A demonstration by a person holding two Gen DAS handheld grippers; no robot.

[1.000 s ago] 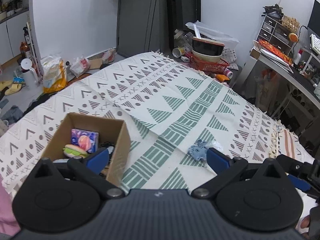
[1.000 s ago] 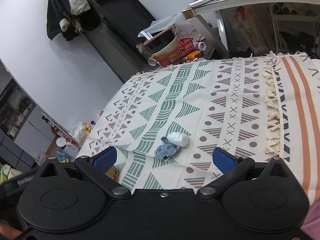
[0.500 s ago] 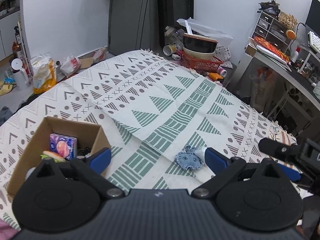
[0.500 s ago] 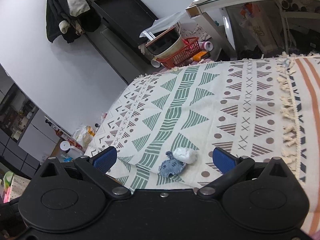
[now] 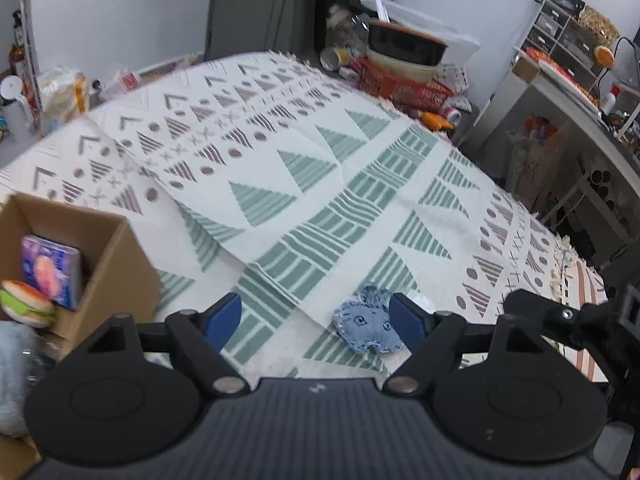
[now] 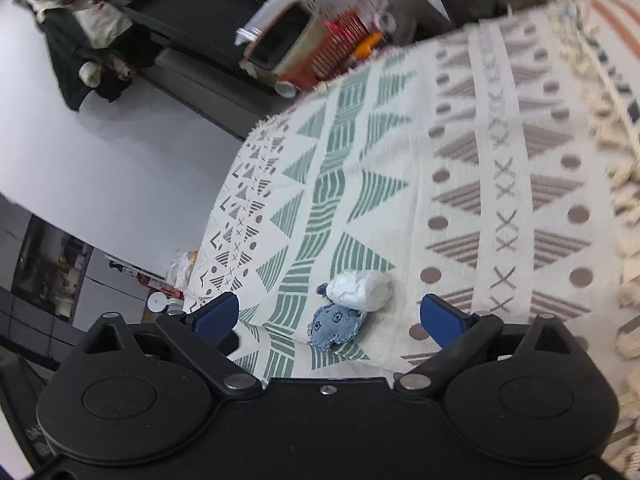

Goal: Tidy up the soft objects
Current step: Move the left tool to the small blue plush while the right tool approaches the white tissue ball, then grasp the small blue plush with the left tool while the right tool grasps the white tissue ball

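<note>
A blue denim soft toy lies on the patterned cloth, just left of my left gripper's right fingertip. My left gripper is open and empty. In the right wrist view the denim toy lies beside a white soft lump, both between the fingers of my open, empty right gripper. A cardboard box at the left holds a purple soft block and a burger plush.
The right gripper's black arm shows at the right edge of the left wrist view. A red basket with bowls stands beyond the far edge. A desk with shelves is at the right. The cloth has a tasselled edge.
Both grippers have moved down and closer to the denim toy and white lump. The box has slid toward the left edge of the left wrist view. Both stay open.
</note>
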